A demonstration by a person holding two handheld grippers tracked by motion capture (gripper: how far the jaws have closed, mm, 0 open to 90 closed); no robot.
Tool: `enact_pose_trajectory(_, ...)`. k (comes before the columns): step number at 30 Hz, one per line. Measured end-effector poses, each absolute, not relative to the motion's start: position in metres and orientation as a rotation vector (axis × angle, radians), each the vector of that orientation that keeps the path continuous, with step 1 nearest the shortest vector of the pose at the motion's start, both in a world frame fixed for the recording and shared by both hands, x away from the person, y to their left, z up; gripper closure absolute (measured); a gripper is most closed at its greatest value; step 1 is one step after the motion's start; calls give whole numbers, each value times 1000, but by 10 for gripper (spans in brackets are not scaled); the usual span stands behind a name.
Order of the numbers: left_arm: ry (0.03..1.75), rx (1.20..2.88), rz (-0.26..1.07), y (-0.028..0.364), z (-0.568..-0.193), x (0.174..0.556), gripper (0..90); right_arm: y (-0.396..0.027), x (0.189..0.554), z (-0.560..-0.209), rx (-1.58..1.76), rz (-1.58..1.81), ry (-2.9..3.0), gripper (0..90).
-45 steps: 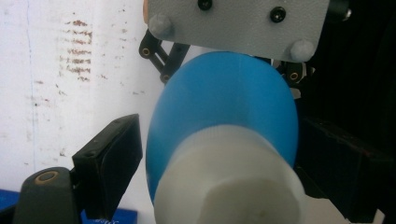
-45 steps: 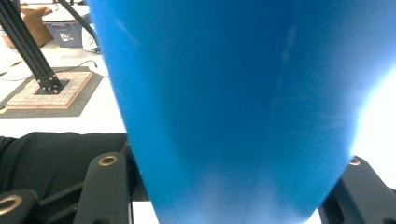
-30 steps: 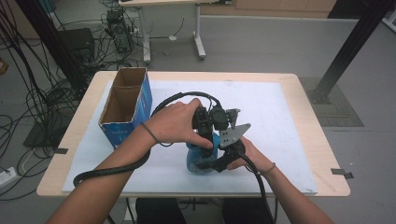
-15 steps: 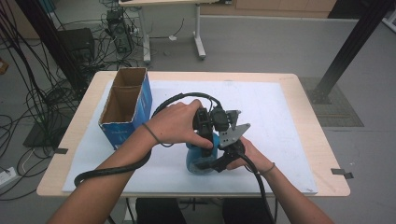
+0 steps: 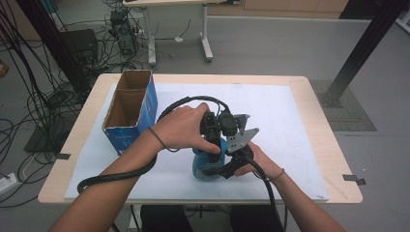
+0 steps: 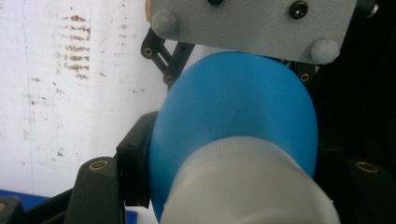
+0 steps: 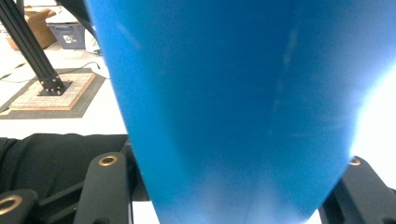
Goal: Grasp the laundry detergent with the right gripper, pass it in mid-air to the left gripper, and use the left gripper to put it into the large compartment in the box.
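Left gripper [image 5: 212, 145] and right gripper [image 5: 227, 166], fingers clamped, meet mid-table.

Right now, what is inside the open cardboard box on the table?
The cardboard box looks empty: the high view shows only its brown inner walls and part of its floor. The near wall hides the bottom corner closest to the person, so something small could lie there.

Even, soft room light falls on the white table cover [image 5: 300, 111], shadows faint, while the blue bottle [image 7: 233, 107] looms blurred up close (glare whitening its right edge).
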State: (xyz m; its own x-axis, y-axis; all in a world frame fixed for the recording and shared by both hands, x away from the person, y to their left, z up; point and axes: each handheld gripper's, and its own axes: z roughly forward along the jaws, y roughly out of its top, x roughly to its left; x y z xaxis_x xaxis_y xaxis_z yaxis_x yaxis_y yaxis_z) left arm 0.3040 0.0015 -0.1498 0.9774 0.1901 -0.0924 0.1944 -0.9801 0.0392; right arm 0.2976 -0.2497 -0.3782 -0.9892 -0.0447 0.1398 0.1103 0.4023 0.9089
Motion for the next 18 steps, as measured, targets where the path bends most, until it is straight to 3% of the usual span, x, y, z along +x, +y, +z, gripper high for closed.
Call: enact_pose_trajectory(18,309,3064,-118,3,-147,302,363,-251,297,-378,-68,-1656,-2503,418)
